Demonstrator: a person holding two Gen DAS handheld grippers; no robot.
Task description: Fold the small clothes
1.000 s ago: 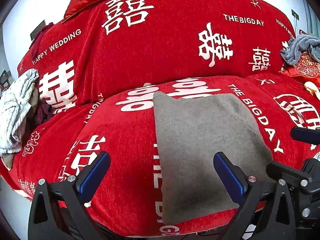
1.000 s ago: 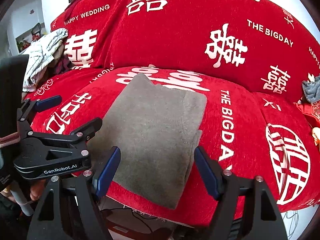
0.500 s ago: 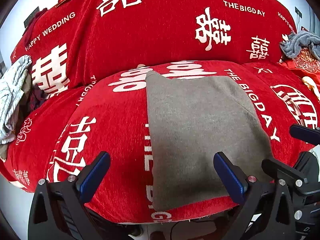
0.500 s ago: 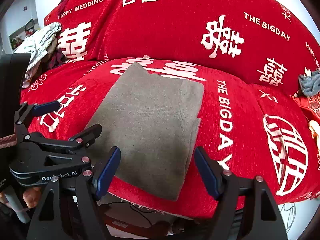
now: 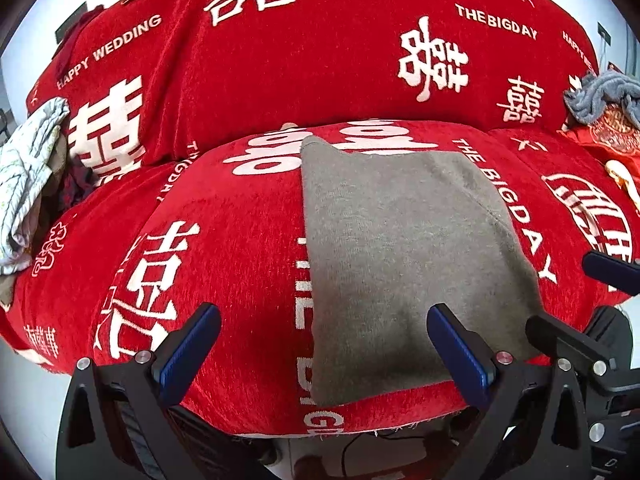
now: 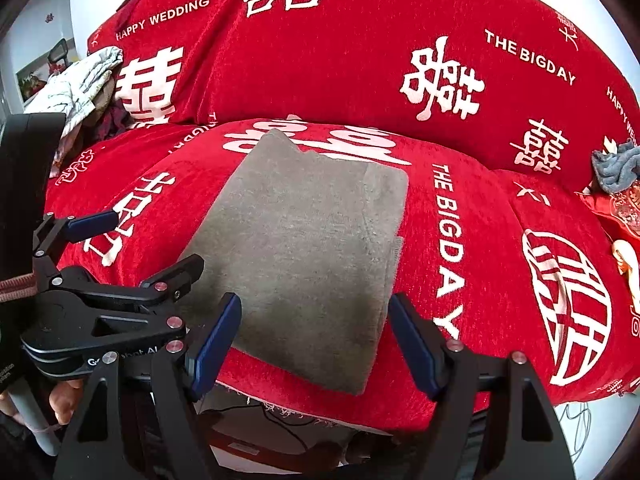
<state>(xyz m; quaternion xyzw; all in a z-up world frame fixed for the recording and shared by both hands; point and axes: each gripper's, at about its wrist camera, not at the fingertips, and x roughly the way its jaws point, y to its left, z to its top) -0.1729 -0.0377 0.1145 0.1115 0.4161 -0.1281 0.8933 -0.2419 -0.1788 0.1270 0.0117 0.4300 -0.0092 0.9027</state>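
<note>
A grey knit garment (image 5: 404, 256) lies folded flat in a rectangle on the red sofa seat (image 5: 224, 248); it also shows in the right wrist view (image 6: 304, 248). My left gripper (image 5: 324, 348) is open and empty, held just off the seat's front edge by the garment's near left corner. My right gripper (image 6: 316, 340) is open and empty at the garment's near edge. The left gripper shows in the right wrist view (image 6: 116, 248), and the right gripper's finger shows at the right edge of the left wrist view (image 5: 608, 268).
The sofa wears a red cover with white wedding lettering. A pale striped cloth pile (image 5: 28, 176) lies at the left end of the seat. A blue-grey cloth (image 5: 600, 96) and a red embroidered cushion (image 5: 608, 136) lie at the right end. Cables (image 6: 280, 416) hang below the seat front.
Both grippers pulled back and dipped a little, then rose again, staying open. The garment has not moved.
</note>
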